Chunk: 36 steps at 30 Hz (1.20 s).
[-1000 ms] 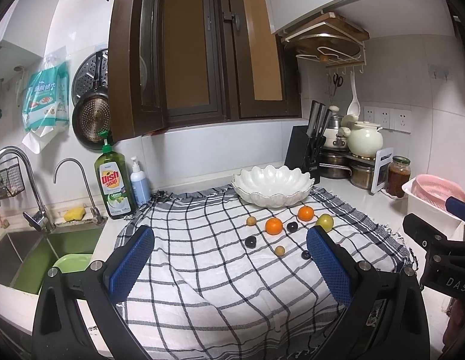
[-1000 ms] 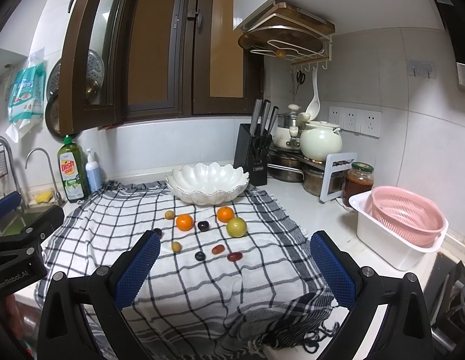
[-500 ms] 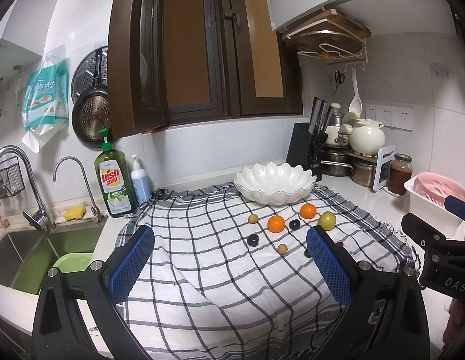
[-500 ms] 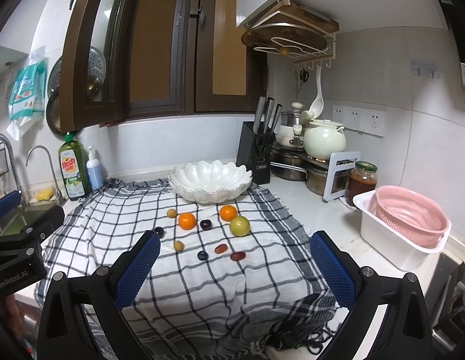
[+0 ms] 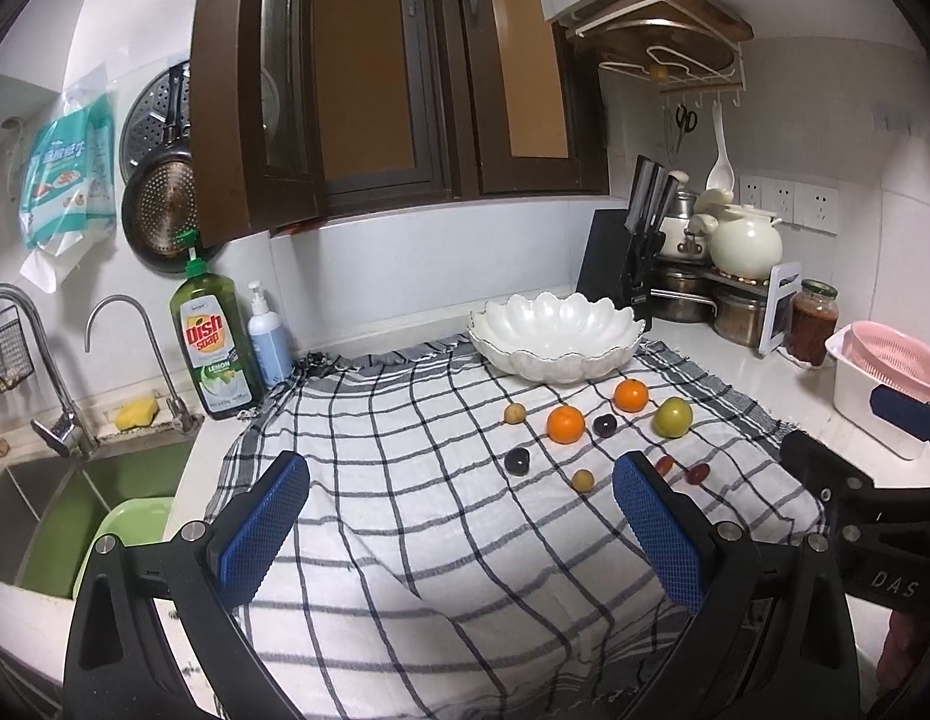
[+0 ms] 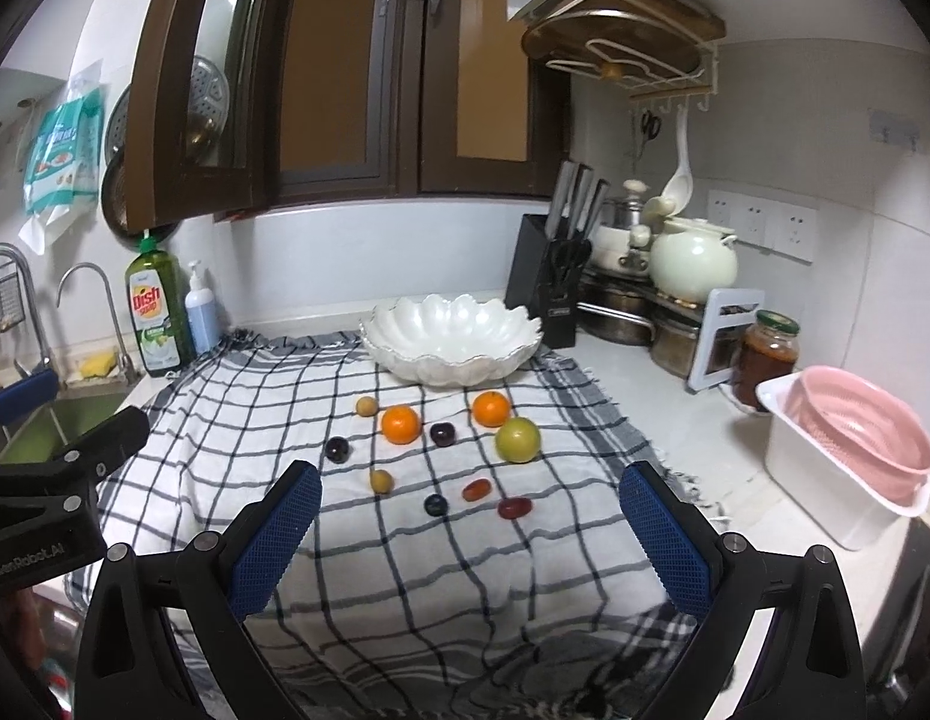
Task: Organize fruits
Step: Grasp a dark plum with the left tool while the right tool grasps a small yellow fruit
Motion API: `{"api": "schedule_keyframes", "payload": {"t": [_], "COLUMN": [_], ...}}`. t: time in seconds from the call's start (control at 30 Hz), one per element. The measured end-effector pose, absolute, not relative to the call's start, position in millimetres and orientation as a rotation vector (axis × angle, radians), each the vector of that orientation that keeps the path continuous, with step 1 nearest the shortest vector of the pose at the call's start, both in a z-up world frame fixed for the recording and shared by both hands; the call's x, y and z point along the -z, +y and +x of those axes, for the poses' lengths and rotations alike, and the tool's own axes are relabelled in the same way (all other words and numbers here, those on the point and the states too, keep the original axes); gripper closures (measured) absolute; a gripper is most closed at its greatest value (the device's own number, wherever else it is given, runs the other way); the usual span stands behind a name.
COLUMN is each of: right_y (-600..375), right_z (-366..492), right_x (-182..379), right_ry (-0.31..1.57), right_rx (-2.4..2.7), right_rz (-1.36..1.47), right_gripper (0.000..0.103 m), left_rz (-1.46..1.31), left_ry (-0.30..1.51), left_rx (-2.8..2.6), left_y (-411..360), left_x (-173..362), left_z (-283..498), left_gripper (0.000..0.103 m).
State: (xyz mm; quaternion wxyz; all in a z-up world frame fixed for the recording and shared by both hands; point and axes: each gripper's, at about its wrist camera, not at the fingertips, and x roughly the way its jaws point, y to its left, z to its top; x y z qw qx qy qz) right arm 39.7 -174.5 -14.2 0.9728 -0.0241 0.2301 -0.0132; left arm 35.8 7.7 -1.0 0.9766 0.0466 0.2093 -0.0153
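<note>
The left gripper point(image 5: 459, 516) hovers above the near part of the checked cloth point(image 5: 405, 540), its blue fingers point(image 5: 261, 531) spread wide with nothing between them. The right gripper point(image 6: 468, 525) is likewise wide apart and empty, its fingers point(image 6: 666, 540) framing the fruit from the front.

Beyond the fingers, toward 12 o'clock, the fruit lies loose on the cloth: 2 oranges point(image 6: 400, 424), a green fruit point(image 6: 517, 440) at about 1 o'clock, 2 dark plums point(image 6: 337, 449), 2 small yellowish fruits point(image 6: 381, 480), a dark berry point(image 6: 435, 504) and 2 small red fruits point(image 6: 515, 506). None sits in the white scalloped bowl point(image 6: 453, 339), which stands just behind them, so the sorting looks unstarted.

The oranges and green fruit are probably firm, light and round; they may roll on the soft cloth, so I would take each across its widest middle. The plums and the small red fruits likely bruise or squirt out under pressure; a gentle, centred pinch suits them. The bowl looks ceramic and fragile, so fruit should be lowered in, not dropped.

The right wrist view shows the berry and both red fruits plainly; in the left wrist view the right finger hides the berry. The left wrist view alone shows the green basin point(image 5: 126, 531) at 8 o'clock in the sink point(image 5: 39, 480).
</note>
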Motion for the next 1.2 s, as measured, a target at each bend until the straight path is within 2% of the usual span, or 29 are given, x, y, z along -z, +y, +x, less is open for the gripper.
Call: {"api": "schedule_keyframes", "payload": {"t": [0.23,0.6,1.1,1.2], "right_y": [-162.9,-146.6,-120.1,-118.9], "right_z": [76.4,139.7,204.6,212.9], "right_x": [29.3,63.5,117.5,124.4], "right_ry": [0.519,0.637,0.800,0.828], "right_rx": [-0.008,-0.052,-0.074,-0.068], "right_rz": [-0.052,-0.048,-0.035,-0.029], "right_gripper": [0.017,0.038,0.059,0.063], "left_rz": [0.121,0.227,0.327,0.336], "left_ry": [0.474,0.545,0.663,0.696], "left_rx": [0.059,0.166,0.382,0.427], "left_y": [12.1,10.2,7.6,4.7], "left_x": [12.1,39.8,87.9,98.2], "left_z": [74.5,142.3,223.4,236.0], "left_gripper": [0.010,0.018,0.036,0.042]}}
